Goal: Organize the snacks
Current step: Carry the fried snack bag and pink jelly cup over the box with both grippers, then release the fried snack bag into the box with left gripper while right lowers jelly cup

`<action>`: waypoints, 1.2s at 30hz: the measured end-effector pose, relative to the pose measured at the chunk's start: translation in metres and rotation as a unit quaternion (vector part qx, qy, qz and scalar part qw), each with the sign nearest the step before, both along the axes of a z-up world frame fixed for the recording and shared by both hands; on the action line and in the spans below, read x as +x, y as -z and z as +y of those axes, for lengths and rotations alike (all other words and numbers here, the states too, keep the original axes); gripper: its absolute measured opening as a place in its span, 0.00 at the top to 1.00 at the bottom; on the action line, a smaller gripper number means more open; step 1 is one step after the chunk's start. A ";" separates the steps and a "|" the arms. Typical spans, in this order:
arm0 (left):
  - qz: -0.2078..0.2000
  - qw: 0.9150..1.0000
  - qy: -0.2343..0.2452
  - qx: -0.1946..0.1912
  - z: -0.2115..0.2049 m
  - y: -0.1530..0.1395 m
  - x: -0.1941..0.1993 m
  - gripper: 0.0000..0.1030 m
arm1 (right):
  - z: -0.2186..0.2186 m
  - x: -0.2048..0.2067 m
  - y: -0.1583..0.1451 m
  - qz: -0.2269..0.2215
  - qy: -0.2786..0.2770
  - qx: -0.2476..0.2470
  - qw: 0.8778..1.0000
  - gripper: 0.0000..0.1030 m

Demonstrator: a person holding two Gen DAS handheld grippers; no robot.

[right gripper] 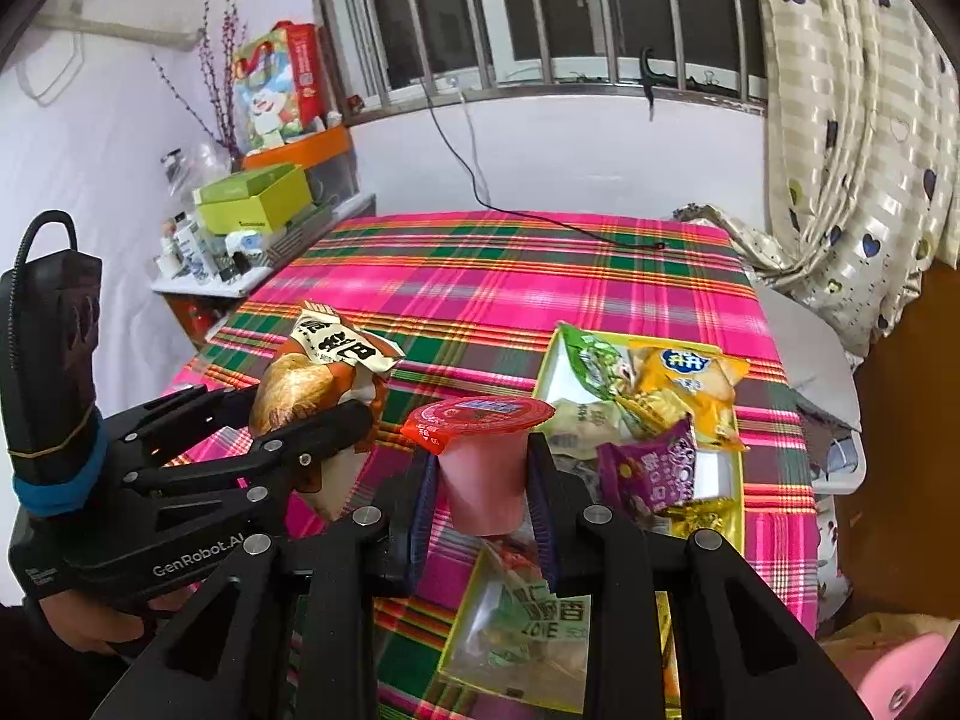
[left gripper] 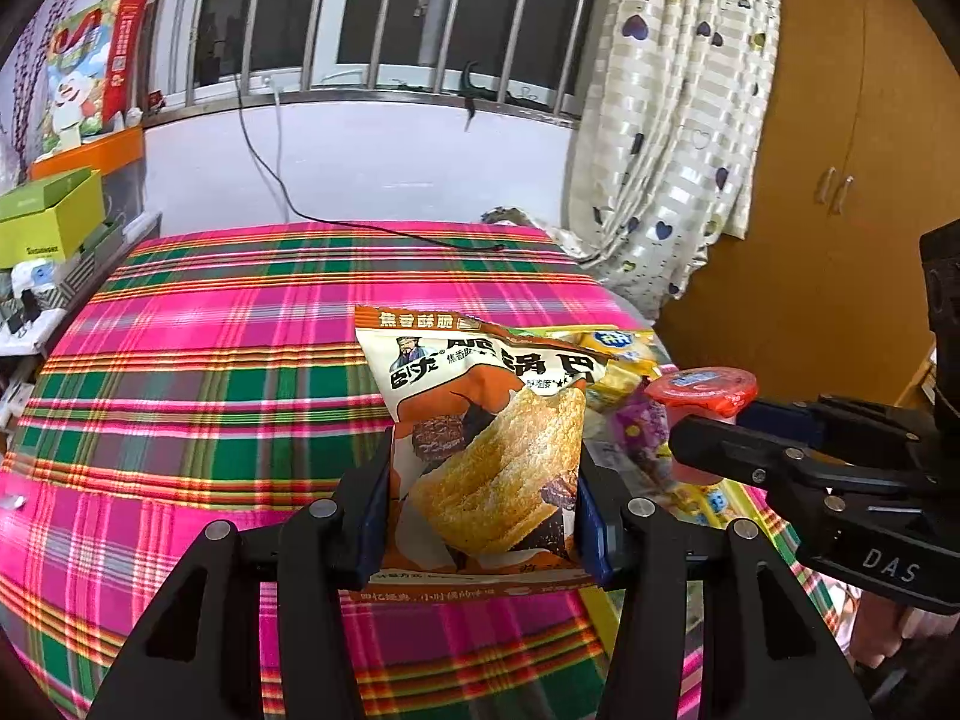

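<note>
My left tongs are clamped on the rice-crust snack bag, its lower sides pinched between the blue pads, its long axis pointing up and away from me with the printed face toward the camera. The bag hides most of the yellow tray behind it in this view; only scraps of yellow packet and a purple wrapper peek out at its right edge.

My right tongs grip the pink jelly cup by its sides, upright, red foil lid on top, held above the plaid bed cover. Its base is partly lost between the fingers.

The right view shows what the left cannot: the tray lying open on the bed, with green, yellow and purple packets piled at its far end and a clear packet nearer me, its print too blurred to read. There the bag appears edge-on, crumpled, in the left tongs.
</note>
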State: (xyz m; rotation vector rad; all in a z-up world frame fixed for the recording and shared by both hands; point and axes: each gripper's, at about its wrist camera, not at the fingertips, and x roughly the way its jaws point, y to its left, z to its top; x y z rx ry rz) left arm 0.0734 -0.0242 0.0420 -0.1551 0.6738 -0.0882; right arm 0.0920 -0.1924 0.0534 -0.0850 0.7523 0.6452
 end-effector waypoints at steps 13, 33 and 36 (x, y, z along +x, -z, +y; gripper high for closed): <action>0.012 0.999 0.034 0.003 -0.028 0.003 0.009 0.50 | -0.027 0.003 0.008 0.010 0.020 0.009 1.000 0.75; 0.031 0.998 0.049 -0.007 -0.037 0.011 0.018 0.50 | -0.101 0.013 0.014 0.020 0.103 0.024 0.994 0.75; 0.033 0.998 0.053 -0.007 -0.039 0.013 0.019 0.50 | -0.109 0.012 0.017 0.024 0.112 0.023 0.993 0.75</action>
